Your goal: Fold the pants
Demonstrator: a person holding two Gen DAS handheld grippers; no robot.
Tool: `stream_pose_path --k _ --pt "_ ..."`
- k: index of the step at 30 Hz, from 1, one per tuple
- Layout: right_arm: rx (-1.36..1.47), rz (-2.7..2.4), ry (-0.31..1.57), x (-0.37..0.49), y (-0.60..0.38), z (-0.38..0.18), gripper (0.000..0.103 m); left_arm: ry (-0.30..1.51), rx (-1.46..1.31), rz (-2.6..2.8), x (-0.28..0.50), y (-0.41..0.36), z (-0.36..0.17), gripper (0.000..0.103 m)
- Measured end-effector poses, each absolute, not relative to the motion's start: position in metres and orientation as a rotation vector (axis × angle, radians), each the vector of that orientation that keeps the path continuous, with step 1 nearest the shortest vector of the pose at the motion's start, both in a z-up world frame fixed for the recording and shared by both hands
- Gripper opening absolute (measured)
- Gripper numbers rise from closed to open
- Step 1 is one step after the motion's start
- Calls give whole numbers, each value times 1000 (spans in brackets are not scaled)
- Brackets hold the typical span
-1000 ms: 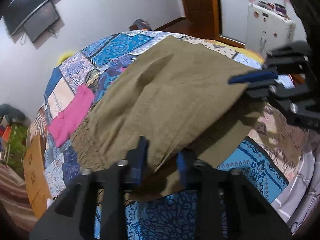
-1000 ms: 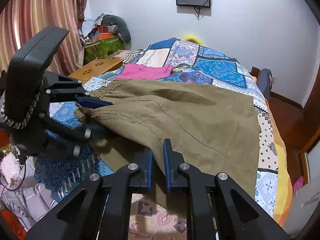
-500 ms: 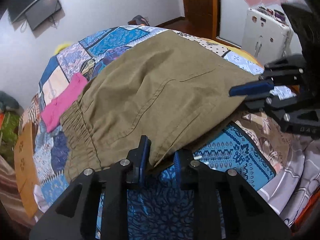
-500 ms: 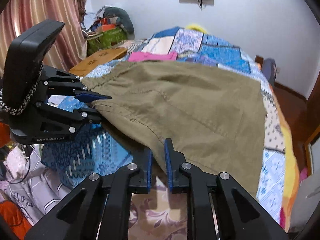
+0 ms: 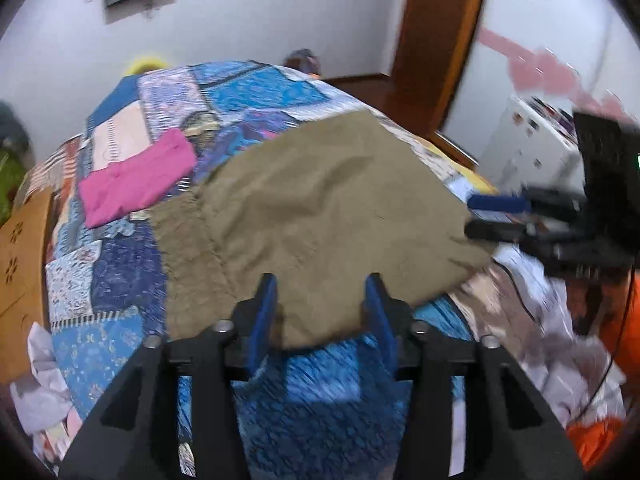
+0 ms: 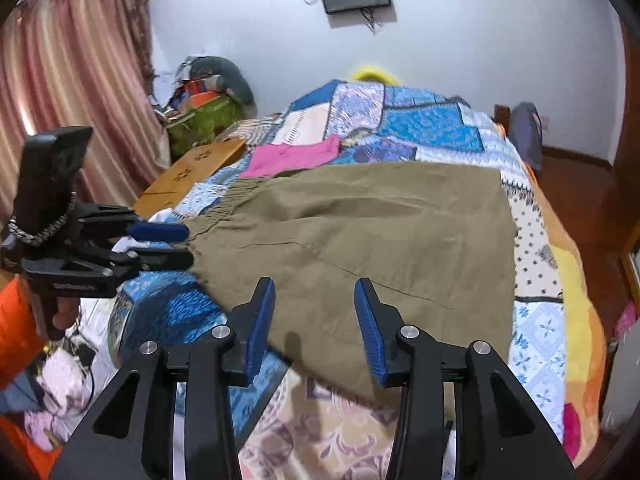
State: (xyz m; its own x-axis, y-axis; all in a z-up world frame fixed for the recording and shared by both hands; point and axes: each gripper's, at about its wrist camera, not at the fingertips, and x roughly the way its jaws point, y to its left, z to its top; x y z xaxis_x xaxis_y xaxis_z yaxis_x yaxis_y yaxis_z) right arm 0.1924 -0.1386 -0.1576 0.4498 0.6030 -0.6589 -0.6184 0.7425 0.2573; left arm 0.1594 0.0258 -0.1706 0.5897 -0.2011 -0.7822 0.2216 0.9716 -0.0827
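Olive-brown pants [image 5: 320, 208] [image 6: 380, 240] lie folded and flat on the patchwork bedspread [image 5: 256, 96] [image 6: 432, 124], elastic waistband toward the left. My left gripper [image 5: 322, 312] hangs over their near edge with its jaws opening. The fabric lies under the gap and the blue pads [image 5: 264, 308] do not press it. My right gripper [image 6: 316, 320] is opening too, above the near edge further right, with nothing pinched. Each gripper shows in the other's view: the right gripper [image 5: 480, 218] by the pants' right corner, the left gripper [image 6: 180, 245] by the waistband.
A folded pink garment [image 5: 136, 176] [image 6: 296, 156] lies beyond the pants. A wooden board [image 6: 192, 172] leans at the bed's left side, by curtains [image 6: 72, 80] and a clutter pile [image 6: 204, 108]. A white cabinet [image 5: 532, 148] and a wooden door frame [image 5: 436, 40] stand to the right. An orange sleeve [image 6: 16, 320] shows.
Both grippers have opened and let go of the pants' near edge, which now rests flat on the bed. The left gripper has drawn back and rolled; the right stayed nearly in place.
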Motion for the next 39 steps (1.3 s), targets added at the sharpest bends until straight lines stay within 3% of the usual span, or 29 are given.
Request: stream_pose_path --k 8,11,15,18,29,39 --pt "-1 662 931 212 -150 -204 43 977 22 -150 176 45 -211 48" --pt "13 635 937 211 -174 -207 49 979 31 -138 169 52 -214 53" --pt "-40 557 948 204 -203 -214 50 987 -38 -116 162 70 -224 66" --pt "-10 537 970 201 -223 -220 49 977 -97 -113 158 77 -227 67" --pt "-87 555 893 210 -217 -181 50 937 -66 -93 165 88 -178 69" --pt "-108 538 774 267 -210 -147 54 912 -103 20 227 114 -159 70"
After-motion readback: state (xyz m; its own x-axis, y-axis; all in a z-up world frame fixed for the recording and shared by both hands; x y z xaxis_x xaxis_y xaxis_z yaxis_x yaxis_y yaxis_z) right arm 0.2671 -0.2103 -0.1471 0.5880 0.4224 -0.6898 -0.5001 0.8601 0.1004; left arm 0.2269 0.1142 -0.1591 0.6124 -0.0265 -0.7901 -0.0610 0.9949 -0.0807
